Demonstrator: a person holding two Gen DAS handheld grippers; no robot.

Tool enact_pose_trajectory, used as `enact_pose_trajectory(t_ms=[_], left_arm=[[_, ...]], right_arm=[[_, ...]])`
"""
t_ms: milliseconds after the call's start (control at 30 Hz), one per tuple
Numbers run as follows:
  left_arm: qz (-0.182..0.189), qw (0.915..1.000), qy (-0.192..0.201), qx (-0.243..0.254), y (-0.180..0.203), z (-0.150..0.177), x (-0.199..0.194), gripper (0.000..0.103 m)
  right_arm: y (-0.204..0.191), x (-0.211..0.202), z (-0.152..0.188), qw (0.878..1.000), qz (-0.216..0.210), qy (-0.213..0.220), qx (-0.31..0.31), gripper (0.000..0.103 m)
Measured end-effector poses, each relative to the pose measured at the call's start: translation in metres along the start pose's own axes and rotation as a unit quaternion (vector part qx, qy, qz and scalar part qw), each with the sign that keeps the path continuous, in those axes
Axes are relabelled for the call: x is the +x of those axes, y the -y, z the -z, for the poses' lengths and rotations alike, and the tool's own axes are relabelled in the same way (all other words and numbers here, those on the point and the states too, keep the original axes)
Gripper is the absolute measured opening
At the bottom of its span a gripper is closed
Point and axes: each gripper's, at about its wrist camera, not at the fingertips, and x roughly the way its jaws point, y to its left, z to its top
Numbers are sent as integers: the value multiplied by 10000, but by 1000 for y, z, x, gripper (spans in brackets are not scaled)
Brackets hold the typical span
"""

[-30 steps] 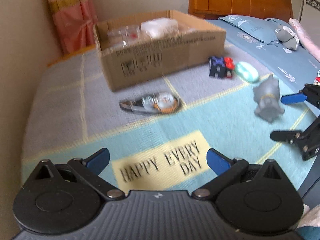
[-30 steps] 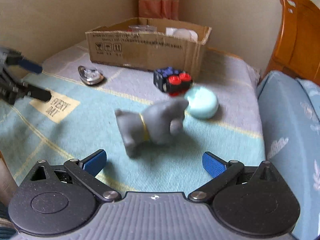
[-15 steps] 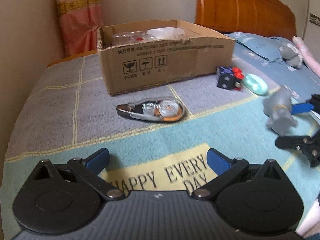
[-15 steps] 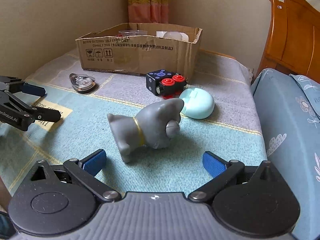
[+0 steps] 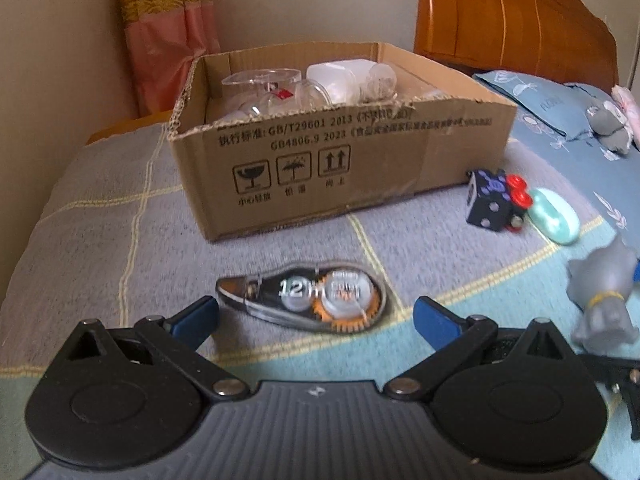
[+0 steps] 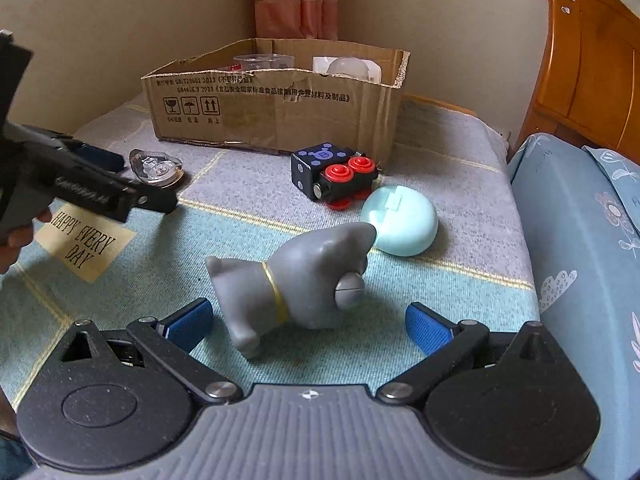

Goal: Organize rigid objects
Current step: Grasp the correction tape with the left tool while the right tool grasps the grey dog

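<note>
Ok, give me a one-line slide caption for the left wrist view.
Open left gripper lines up on correction tape lying on the blanket before the cardboard box.

Grey figurine (image 6: 296,280) (toppled), toy train (image 6: 334,176), mint case (image 6: 400,226) before box (image 6: 276,100).

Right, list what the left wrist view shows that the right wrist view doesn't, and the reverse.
Only the left wrist view shows the grey plush lying on the blue bedding, and the "12" marked on the correction tape dispenser.

Only the right wrist view shows the "HAPPY EVERY DAY" patch and the left gripper from outside.

Both show the cardboard box, toy train, mint case, grey figurine and headboard.
</note>
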Motion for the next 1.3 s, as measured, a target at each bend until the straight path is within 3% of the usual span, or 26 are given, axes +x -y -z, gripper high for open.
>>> enact_pose_trajectory(t_ms=[633,1100,1167,1300], left_arm=[[196,9995,72,223,-9,-11,11,103],[413,9981,-45,454,-15,-12,10,103],[418,9978,-72,501,-16,-13,9,102],[446,9972,-86,590,-16,-14,7,96]], right_arm=[[1,0,2,9999,-53,87,-50,103],[12,7,-9,9967,-560,-45,-594,103],[12,6,-10,9962,-558,-48,-662,101],[12,3,-12,9952,-653,-67,-730,86]])
